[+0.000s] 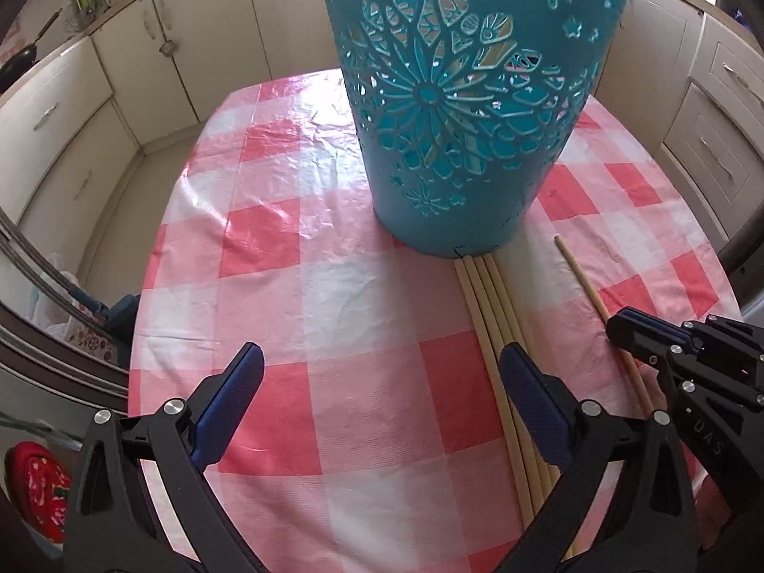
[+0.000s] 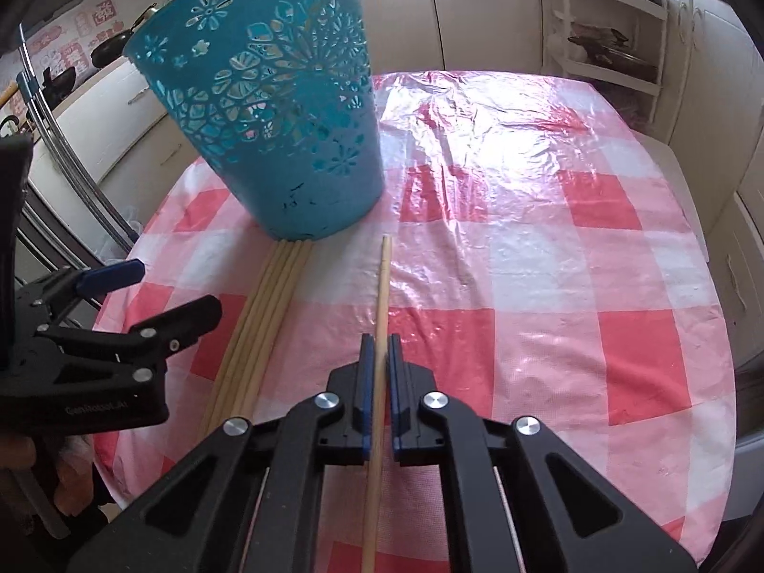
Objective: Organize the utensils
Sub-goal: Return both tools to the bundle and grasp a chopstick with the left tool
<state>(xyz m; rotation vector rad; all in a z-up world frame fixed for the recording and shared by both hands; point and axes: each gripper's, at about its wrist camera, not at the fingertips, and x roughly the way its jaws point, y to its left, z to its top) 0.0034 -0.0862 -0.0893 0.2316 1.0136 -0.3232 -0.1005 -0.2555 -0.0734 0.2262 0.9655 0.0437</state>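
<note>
A teal cut-out basket (image 1: 458, 95) stands on the table; it also shows in the right wrist view (image 2: 277, 114). Several wooden chopsticks (image 1: 487, 315) lie side by side with their far ends against the basket's base; they show in the right wrist view too (image 2: 267, 305). A single chopstick (image 2: 382, 286) lies apart to their right, also in the left wrist view (image 1: 585, 281). My right gripper (image 2: 379, 358) is shut on this single chopstick, low over the cloth; it appears in the left wrist view (image 1: 635, 329). My left gripper (image 1: 382, 367) is open and empty, its right finger over the chopstick bundle.
The round table carries a pink and white checked plastic cloth (image 2: 549, 286). Cream kitchen cabinets (image 1: 143, 47) surround it. A white shelf rack (image 2: 611, 43) stands behind the table. A chrome chair frame (image 1: 38, 277) is at the table's left edge.
</note>
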